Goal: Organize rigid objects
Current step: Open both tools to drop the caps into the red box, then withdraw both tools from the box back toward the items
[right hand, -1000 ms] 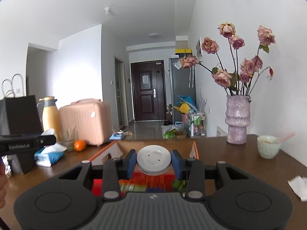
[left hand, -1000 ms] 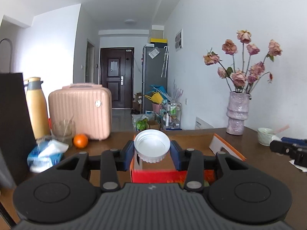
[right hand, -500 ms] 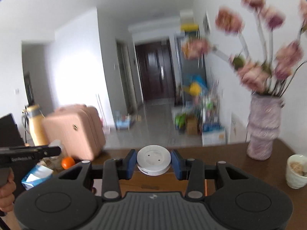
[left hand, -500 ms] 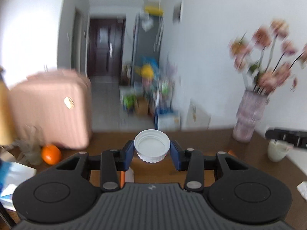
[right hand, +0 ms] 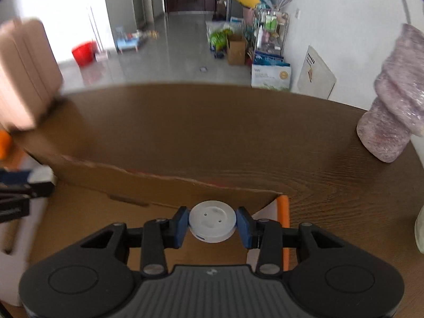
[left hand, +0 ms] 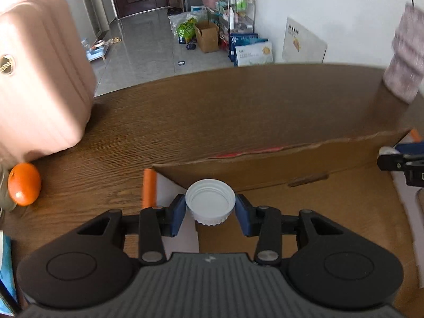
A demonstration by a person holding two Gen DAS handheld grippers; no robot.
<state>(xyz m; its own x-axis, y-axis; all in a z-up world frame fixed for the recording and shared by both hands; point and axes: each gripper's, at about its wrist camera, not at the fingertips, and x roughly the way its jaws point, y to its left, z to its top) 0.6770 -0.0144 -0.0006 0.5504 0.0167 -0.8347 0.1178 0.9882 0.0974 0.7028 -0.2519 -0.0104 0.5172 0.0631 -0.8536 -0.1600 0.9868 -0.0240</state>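
While both grippers tilt over the cardboard box (left hand: 304, 169), the left gripper (left hand: 210, 208), jaws opening, pinches a white cap (left hand: 210, 206); the right gripper (right hand: 212, 225) clamps a white lid (right hand: 212, 221). Light, stiff, likely slippery plastic; rim-side grip suits.

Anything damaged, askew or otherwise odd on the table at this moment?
Only the cardboard box: the top edge of its far wall is ragged and torn, with a slit further down. The left gripper carries an open-side-up white cap, its jaws opening; the right gripper clamps a white disc. Nothing is spilled.
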